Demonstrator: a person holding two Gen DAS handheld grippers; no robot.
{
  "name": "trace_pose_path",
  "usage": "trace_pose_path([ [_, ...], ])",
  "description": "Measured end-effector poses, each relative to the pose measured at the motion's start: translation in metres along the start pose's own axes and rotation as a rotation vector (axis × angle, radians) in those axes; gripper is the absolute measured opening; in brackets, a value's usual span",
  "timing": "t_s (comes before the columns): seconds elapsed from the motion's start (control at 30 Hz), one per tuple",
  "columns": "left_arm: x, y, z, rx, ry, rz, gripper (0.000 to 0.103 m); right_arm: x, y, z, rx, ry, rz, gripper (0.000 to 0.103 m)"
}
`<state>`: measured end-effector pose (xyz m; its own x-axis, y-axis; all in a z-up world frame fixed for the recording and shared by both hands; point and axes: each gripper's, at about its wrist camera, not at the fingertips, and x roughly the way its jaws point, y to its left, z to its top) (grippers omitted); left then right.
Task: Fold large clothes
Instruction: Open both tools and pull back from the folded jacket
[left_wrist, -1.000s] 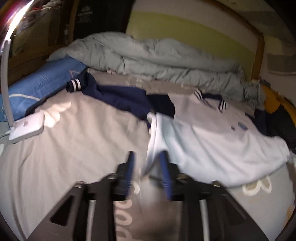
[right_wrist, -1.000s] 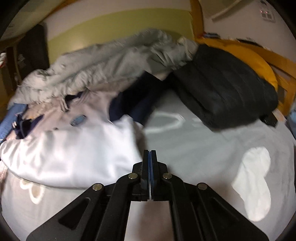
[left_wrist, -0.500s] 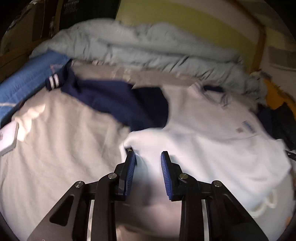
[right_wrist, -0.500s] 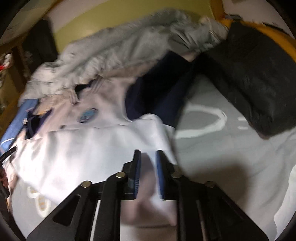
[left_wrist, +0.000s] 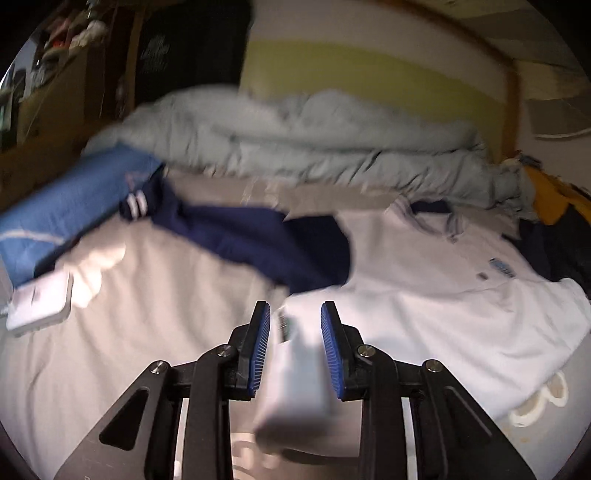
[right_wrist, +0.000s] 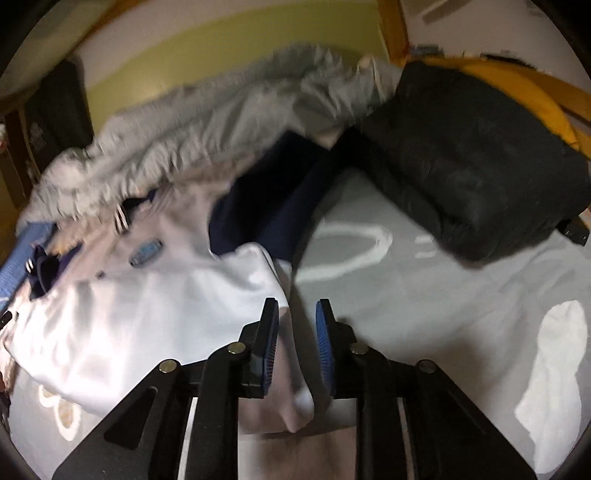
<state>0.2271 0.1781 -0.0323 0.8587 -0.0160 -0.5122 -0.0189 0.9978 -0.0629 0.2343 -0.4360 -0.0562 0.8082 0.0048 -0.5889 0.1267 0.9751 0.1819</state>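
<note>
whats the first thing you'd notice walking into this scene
A white shirt with navy sleeves lies spread across the grey bed, its near corners sitting between the open jaws of the left gripper and the right gripper. Behind it a rumpled pale quilt is heaped along the headboard, and a black pillow sits at the right.

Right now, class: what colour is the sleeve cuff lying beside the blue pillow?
Navy with white stripes: the cuff shows best in the left wrist view.

**A bedroom in a home**

A bed (left_wrist: 155, 314) with a grey printed sheet fills both views. A crumpled grey duvet (left_wrist: 314, 147) lies heaped at its far edge against a green-striped wall (left_wrist: 369, 74); a dark shelf (left_wrist: 66, 55) stands left of it.
</note>
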Motion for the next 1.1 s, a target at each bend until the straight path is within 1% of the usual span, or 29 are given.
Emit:
trace_pose_path([
  [0.03, -0.008, -0.006, 0.001, 0.000, -0.027, -0.016, 0.031, -0.006, -0.001, 0.001, 0.012, -0.021, 0.001, 0.019],
  [0.1, -0.019, -0.017, 0.003, 0.005, -0.065, -0.035, 0.031, -0.015, -0.001, 0.003, 0.030, -0.068, 0.026, 0.012],
  [0.13, -0.026, -0.024, 0.005, 0.010, -0.087, -0.042, 0.031, -0.019, 0.001, 0.003, 0.029, -0.085, 0.021, 0.011],
  [0.2, -0.039, -0.033, 0.006, 0.018, -0.112, -0.041, 0.032, -0.027, 0.007, 0.004, 0.015, -0.122, -0.009, 0.011],
  [0.23, -0.044, -0.036, 0.007, 0.017, -0.123, -0.041, 0.032, -0.030, 0.009, 0.004, 0.012, -0.135, -0.011, 0.011],
  [0.33, -0.057, -0.048, 0.008, 0.018, -0.160, -0.044, 0.032, -0.040, 0.014, 0.006, 0.025, -0.147, 0.058, 0.011],
  [0.43, -0.064, -0.058, 0.009, 0.030, -0.184, -0.058, 0.032, -0.049, 0.024, 0.007, 0.014, -0.160, 0.074, 0.012],
  [0.47, -0.066, -0.062, 0.009, 0.032, -0.188, -0.065, 0.035, -0.053, 0.029, 0.007, 0.004, -0.174, 0.074, 0.012],
  [0.53, -0.069, -0.068, 0.007, 0.032, -0.205, -0.073, 0.046, -0.060, 0.038, 0.006, -0.022, -0.194, 0.074, 0.014],
  [0.57, -0.072, -0.071, 0.006, 0.032, -0.224, -0.067, 0.055, -0.064, 0.042, 0.006, -0.033, -0.206, 0.077, 0.021],
  [0.6, -0.075, -0.073, 0.005, 0.032, -0.246, -0.060, 0.061, -0.068, 0.046, 0.005, -0.041, -0.219, 0.075, 0.037],
  [0.63, -0.081, -0.076, 0.004, 0.036, -0.292, -0.040, 0.064, -0.070, 0.049, 0.005, -0.050, -0.231, 0.067, 0.046],
  [0.67, -0.085, -0.078, 0.003, 0.046, -0.317, -0.028, 0.072, -0.073, 0.052, 0.004, -0.059, -0.246, 0.058, 0.056],
  [0.7, -0.087, -0.079, 0.004, 0.053, -0.325, -0.027, 0.080, -0.076, 0.054, 0.003, -0.067, -0.262, 0.052, 0.057],
  [0.77, -0.092, -0.081, 0.005, 0.057, -0.338, -0.038, 0.086, -0.080, 0.058, 0.003, -0.082, -0.276, 0.047, 0.058],
  [0.83, -0.096, -0.082, 0.005, 0.055, -0.348, -0.057, 0.090, -0.081, 0.058, 0.003, -0.074, -0.285, 0.046, 0.058],
  [0.87, -0.098, -0.083, 0.005, 0.057, -0.349, -0.056, 0.093, -0.081, 0.058, 0.003, -0.072, -0.286, 0.050, 0.058],
  [0.93, -0.101, -0.086, 0.005, 0.065, -0.360, -0.046, 0.094, -0.082, 0.061, 0.003, -0.079, -0.287, 0.042, 0.061],
  [1.0, -0.104, -0.090, 0.005, 0.082, -0.360, -0.037, 0.094, -0.083, 0.062, 0.003, -0.092, -0.288, 0.033, 0.068],
  [1.03, -0.104, -0.092, 0.006, 0.091, -0.352, -0.033, 0.094, -0.083, 0.063, 0.002, -0.099, -0.286, 0.038, 0.069],
  [1.1, -0.104, -0.096, 0.006, 0.098, -0.342, -0.013, 0.100, -0.085, 0.065, 0.002, -0.101, -0.289, 0.046, 0.070],
])
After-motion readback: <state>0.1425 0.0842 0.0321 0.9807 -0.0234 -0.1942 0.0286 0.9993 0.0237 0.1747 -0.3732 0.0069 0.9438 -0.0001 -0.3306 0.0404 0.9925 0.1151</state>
